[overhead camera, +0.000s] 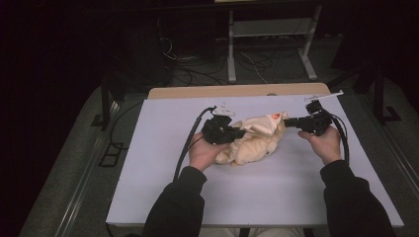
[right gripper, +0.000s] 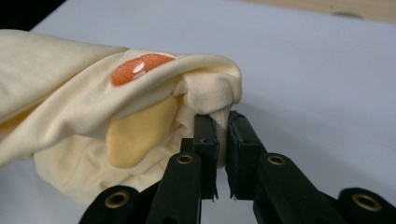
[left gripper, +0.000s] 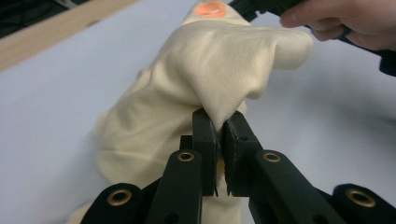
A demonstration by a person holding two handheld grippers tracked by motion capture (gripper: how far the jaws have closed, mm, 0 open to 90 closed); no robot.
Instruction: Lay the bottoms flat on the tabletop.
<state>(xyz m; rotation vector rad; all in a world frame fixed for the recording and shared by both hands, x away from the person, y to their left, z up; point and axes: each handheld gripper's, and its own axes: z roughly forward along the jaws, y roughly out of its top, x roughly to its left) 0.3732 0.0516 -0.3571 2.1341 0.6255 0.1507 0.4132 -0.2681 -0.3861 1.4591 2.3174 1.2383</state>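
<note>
A crumpled cream garment [overhead camera: 254, 138] with a small orange patch [overhead camera: 277, 116] lies bunched on the white table [overhead camera: 247, 192], lifted a little between the two grippers. My left gripper [overhead camera: 238, 132] is at the garment's left side, shut on a fold of the cloth [left gripper: 219, 100]. My right gripper [overhead camera: 287, 122] is at the garment's right end, shut on a ribbed edge [right gripper: 219, 116] just below the orange patch [right gripper: 140, 68]. In the left gripper view the other hand [left gripper: 345, 18] holds the far end of the garment.
The white table surface has bare room in front of and to both sides of the garment. A wooden strip [overhead camera: 237, 91] runs along the table's far edge. Beyond it are cables and a metal stand's legs [overhead camera: 232, 49] on the dark floor.
</note>
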